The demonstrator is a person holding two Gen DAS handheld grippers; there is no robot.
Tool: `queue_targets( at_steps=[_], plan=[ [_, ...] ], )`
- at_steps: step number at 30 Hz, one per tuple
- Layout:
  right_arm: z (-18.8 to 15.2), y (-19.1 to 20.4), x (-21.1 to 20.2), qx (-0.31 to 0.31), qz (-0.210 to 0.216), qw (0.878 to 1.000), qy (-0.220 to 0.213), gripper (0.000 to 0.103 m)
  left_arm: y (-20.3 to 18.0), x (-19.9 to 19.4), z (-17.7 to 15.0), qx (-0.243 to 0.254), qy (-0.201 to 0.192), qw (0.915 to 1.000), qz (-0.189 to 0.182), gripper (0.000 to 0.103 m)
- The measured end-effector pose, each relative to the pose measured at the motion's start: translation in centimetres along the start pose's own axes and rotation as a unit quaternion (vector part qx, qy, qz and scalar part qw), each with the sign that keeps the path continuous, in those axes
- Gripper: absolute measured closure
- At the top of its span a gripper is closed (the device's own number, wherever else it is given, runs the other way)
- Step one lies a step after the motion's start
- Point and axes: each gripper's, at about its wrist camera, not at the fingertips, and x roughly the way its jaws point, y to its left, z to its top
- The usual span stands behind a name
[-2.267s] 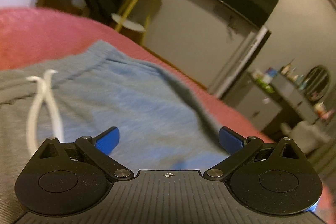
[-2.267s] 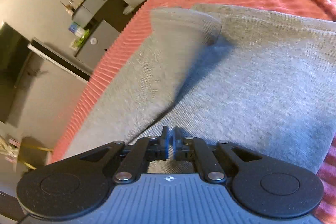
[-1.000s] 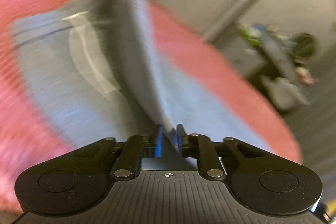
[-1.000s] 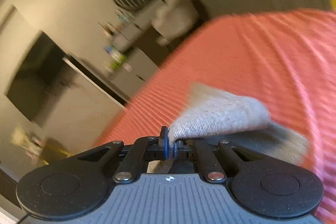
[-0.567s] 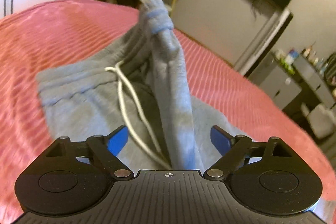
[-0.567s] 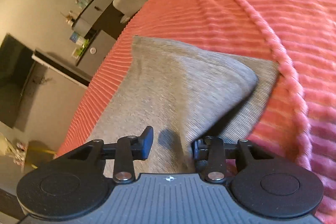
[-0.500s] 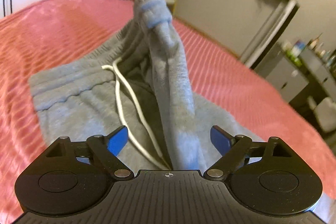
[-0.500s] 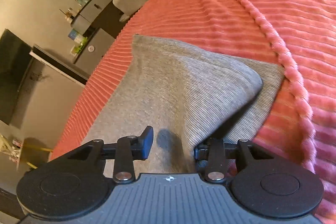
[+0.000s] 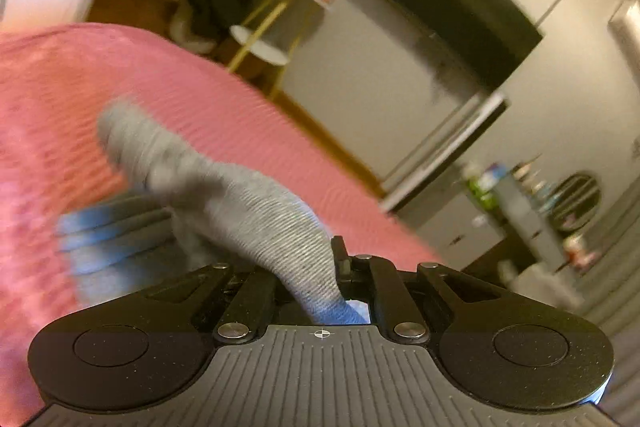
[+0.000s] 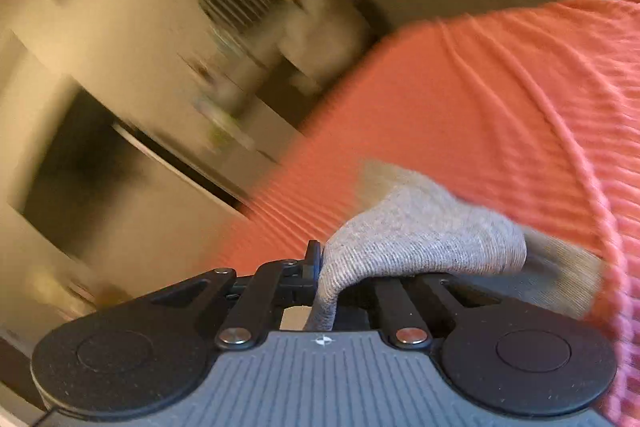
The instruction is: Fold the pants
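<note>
Over red bedspread [image 9: 48, 99], both tools pinch lifted pants [image 9: 276, 227].

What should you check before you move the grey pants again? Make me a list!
1. Left hand-held gripper shut on the pants: ok.
2. Right hand-held gripper shut on the pants: ok.
3. Cloth caught deep between the fingers, not just at the tips: ok on both.
4. Pink bedspread not pinched in with the cloth: ok, as far as shown.
5. Pants lying flat and lined up: cannot tell, the pictures are blurred.
</note>
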Motion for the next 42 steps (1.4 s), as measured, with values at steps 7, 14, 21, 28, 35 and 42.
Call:
queue_targets(
  at_steps=[7,14,21,28,35,42],
  plan=[
    [-4.6,-4.4,3.3,-0.095,-0.211,0.968,0.095,0.095,3.0,3.5,-7.5,0.064,0.112,0.9837,0.126,0.087],
    [-4.8,-4.3,3.4,-0.051,-0.193,0.976,0.091,0.078,3.1,4.6,-5.8,0.009,0.100,0.9868,0.127,0.072],
    [-3.7,0.1,0.5,-0.151,-0.163,0.975,-0.004,0.098,3.4,2.0,-4.8,-0.001,0.010,0.9962,0.086,0.092],
    [-3.9,-3.4,1.5,-0.156,-0.289,0.941,0.078,0.077,4.4,2.4,-5.7,0.002,0.063,0.9587,0.277,0.032],
    [-3.4,0.2,-2.8,-0.176,-0.313,0.933,-0.028,0.069,-3.3,-0.3,-5.5,0.117,-0.024,0.9544,0.274,0.032],
    [-16.1,11.7,5.2,-0.402,-0.042,0.903,0.144,0.069,-14.5,6.9,-16.1,0.326,0.034,0.9377,0.114,0.035]
  ],
)
